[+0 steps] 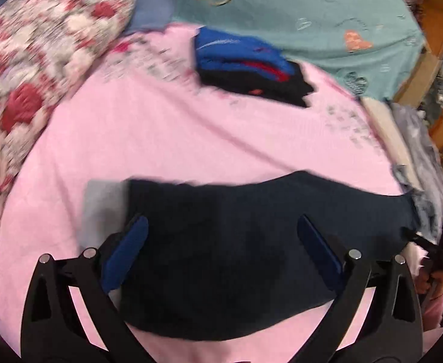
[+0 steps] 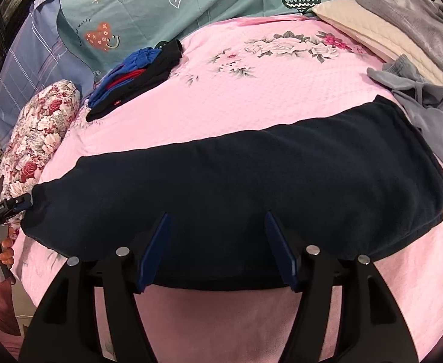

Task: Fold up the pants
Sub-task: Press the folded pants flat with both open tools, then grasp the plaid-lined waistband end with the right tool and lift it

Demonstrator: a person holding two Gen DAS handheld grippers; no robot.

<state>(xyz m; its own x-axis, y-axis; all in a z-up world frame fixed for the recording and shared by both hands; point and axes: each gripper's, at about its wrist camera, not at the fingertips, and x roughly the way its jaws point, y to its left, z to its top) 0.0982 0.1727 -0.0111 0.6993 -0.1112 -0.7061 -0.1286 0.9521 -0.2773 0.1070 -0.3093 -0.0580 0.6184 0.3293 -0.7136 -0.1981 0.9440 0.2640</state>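
Dark pants (image 2: 236, 178) lie lengthwise on the bed (image 2: 251, 96). Left gripper (image 1: 221, 242) and right gripper (image 2: 217, 236) hover with fingers spread, empty. Recommend pinching both ends squarely before folding.

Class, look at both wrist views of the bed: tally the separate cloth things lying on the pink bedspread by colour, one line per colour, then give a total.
Dark navy: 1, the pants laid flat
Blue, red and black: 1, the folded pile
Grey: 1, the crumpled garment
Cream: 1, the quilted pillow
Red and white floral: 1, the floral bolster
Total: 5
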